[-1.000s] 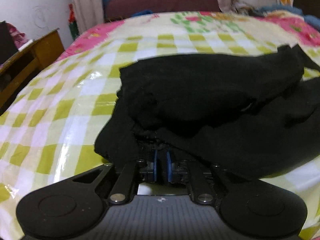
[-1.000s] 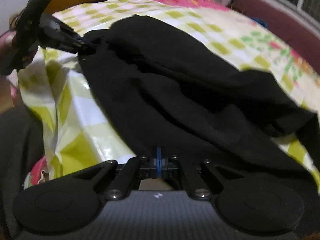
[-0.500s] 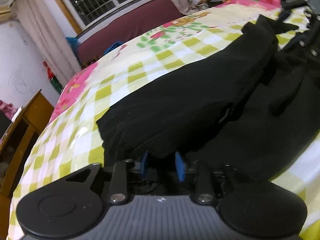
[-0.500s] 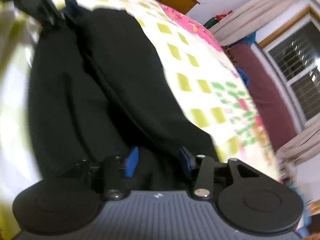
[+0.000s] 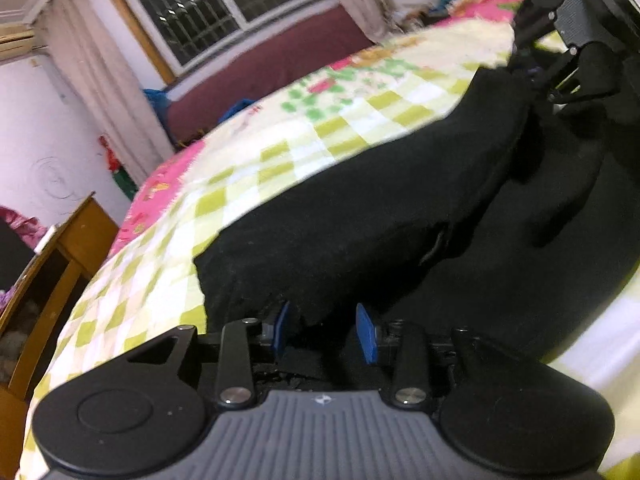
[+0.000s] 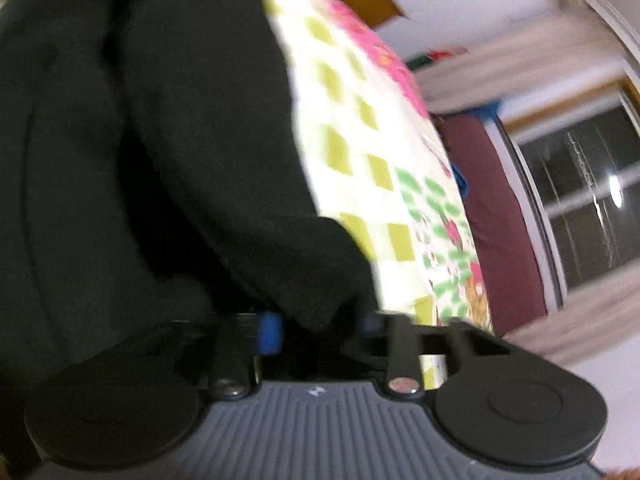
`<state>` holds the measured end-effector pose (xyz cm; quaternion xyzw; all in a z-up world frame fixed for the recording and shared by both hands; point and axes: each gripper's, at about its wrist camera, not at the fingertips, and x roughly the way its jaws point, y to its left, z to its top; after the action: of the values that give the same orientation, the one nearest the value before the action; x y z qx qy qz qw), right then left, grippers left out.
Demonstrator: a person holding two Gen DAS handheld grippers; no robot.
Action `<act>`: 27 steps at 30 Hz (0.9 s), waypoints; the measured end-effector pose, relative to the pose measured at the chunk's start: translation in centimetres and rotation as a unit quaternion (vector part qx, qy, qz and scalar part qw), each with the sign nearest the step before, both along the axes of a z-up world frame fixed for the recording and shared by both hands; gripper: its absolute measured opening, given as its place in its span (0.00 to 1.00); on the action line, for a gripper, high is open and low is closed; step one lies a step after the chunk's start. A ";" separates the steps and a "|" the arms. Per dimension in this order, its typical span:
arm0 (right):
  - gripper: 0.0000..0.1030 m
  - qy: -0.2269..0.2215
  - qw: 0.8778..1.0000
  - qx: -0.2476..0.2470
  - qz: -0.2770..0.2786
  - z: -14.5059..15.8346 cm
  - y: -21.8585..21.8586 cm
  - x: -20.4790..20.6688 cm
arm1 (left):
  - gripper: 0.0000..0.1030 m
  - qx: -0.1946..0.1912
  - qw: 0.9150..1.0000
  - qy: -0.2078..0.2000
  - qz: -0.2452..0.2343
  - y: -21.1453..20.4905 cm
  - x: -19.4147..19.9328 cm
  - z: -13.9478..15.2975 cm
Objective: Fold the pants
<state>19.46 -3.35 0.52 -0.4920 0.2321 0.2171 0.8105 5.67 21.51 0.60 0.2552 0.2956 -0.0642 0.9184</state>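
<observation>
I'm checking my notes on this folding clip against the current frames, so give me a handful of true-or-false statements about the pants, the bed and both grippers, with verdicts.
1. The pants are black. True.
2. The left gripper is clamped tight on the cloth. False: its blue pads stand apart, with a fold of cloth lying loosely between them.
3. The pants lie on a checked yellow-green and white bedspread. True.
4. The right gripper has its blue pads pressed together. False: they are spread, with black cloth between them.
5. The window shows bright daylight. False: it is dark outside.
</observation>
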 end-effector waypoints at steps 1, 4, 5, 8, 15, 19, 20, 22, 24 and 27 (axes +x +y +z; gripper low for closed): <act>0.08 0.013 0.999 0.029 -0.014 1.1 -0.2 0.1 | 0.49 -0.002 1.000 -0.014 0.001 -0.3 -0.7 0.4; 0.04 0.038 0.995 0.091 -0.036 4.7 -0.8 -0.5 | 0.57 0.024 0.998 -0.057 -0.011 -2.0 -2.2 0.5; 0.04 0.046 0.993 0.105 -0.041 5.7 -0.9 -0.6 | 0.65 0.041 0.997 -0.068 -0.015 -2.6 -2.4 0.2; 0.04 0.062 0.988 0.134 -0.052 7.9 -1.1 -1.6 | 0.69 0.126 0.987 -0.090 -0.032 -4.8 -1.9 -2.1; 0.04 0.060 0.986 0.145 -0.051 11.2 -1.3 -2.9 | 0.70 0.153 0.985 -0.068 -0.035 -6.0 1.6 -3.9; 0.03 0.058 0.985 0.153 -0.058 12.2 -1.4 -4.2 | 0.70 0.157 0.984 -0.060 -0.061 -6.6 0.6 -3.6; 0.01 0.056 0.984 0.156 -0.059 12.5 -1.5 -4.3 | 0.75 0.145 0.985 -0.064 -0.071 -6.6 -0.2 -3.1; 0.00 0.052 0.983 0.165 -0.060 13.4 -1.8 -4.5 | 0.82 0.140 0.985 -0.071 -0.071 -6.8 -0.6 -3.0; 0.00 0.043 0.983 0.167 -0.061 13.9 -1.8 -4.5 | 0.82 0.142 0.985 -0.063 -0.074 -7.0 -0.2 -3.7; 0.01 0.051 0.988 0.136 -0.052 13.0 -1.7 -4.6 | 0.73 0.150 0.984 -0.055 -0.080 -7.3 0.3 -4.1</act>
<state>14.87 -5.00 13.54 -0.3524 0.2666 0.2294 0.8672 5.96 14.24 -3.53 0.4155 0.2296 -0.0781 0.8767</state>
